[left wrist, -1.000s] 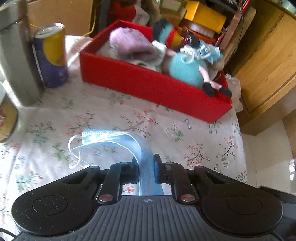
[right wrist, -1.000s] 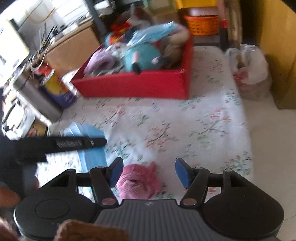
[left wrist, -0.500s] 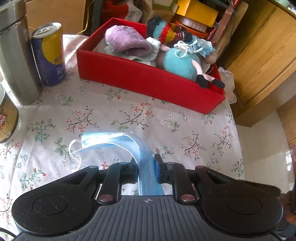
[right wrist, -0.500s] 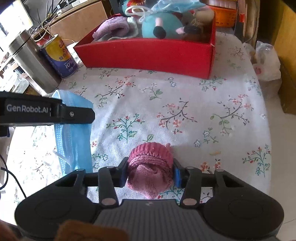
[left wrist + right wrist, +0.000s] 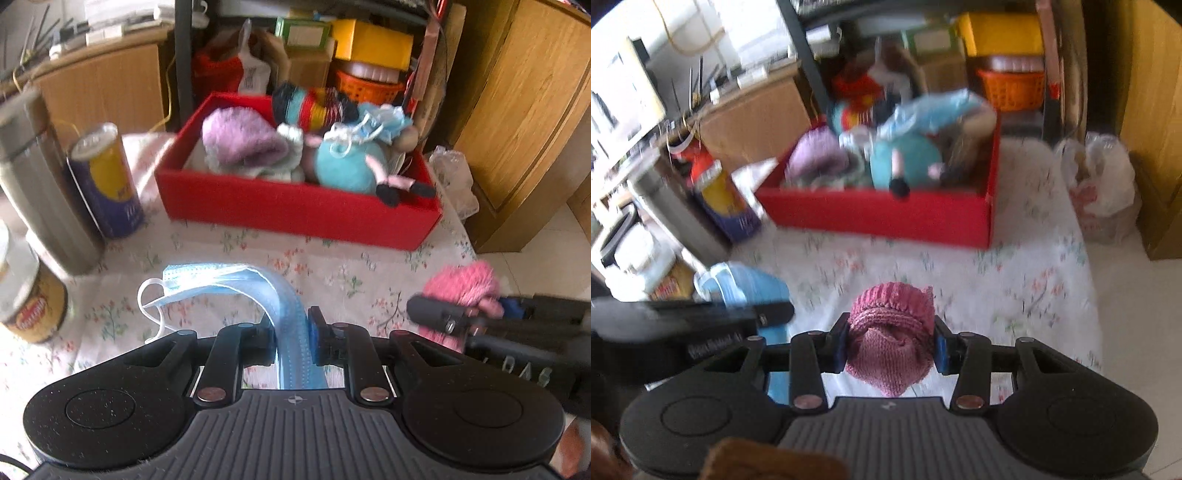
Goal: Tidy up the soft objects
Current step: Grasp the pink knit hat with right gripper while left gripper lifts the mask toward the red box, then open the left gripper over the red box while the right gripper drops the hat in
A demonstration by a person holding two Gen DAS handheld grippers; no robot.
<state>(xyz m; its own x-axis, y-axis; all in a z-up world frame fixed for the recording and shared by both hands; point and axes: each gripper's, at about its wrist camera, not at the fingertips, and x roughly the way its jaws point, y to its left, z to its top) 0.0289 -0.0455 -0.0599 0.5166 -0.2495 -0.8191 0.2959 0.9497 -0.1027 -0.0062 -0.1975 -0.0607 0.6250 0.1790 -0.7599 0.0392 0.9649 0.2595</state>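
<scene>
My left gripper [image 5: 293,338] is shut on a blue face mask [image 5: 236,286], which arches up and droops left with its white ear loops hanging. My right gripper [image 5: 891,341] is shut on a pink knitted hat [image 5: 890,325], lifted off the flowered tablecloth [image 5: 1015,295]; the hat [image 5: 461,288] also shows at the right of the left wrist view. Beyond both stands a red box [image 5: 295,206] [image 5: 886,218] filled with a purple woolly item [image 5: 240,140], a teal plush toy [image 5: 349,162] and other soft things.
At the left stand a steel flask [image 5: 40,199], a yellow and blue can [image 5: 107,184] and a jar [image 5: 26,299]. A plastic bag [image 5: 1100,184] lies at the table's right, next to a wooden cabinet [image 5: 524,122]. Cluttered shelves rise behind the box.
The right gripper has closed on the pink hat and lifted it off the cloth. The left gripper has risen with the mask, and the red box now sits more centred in both views.
</scene>
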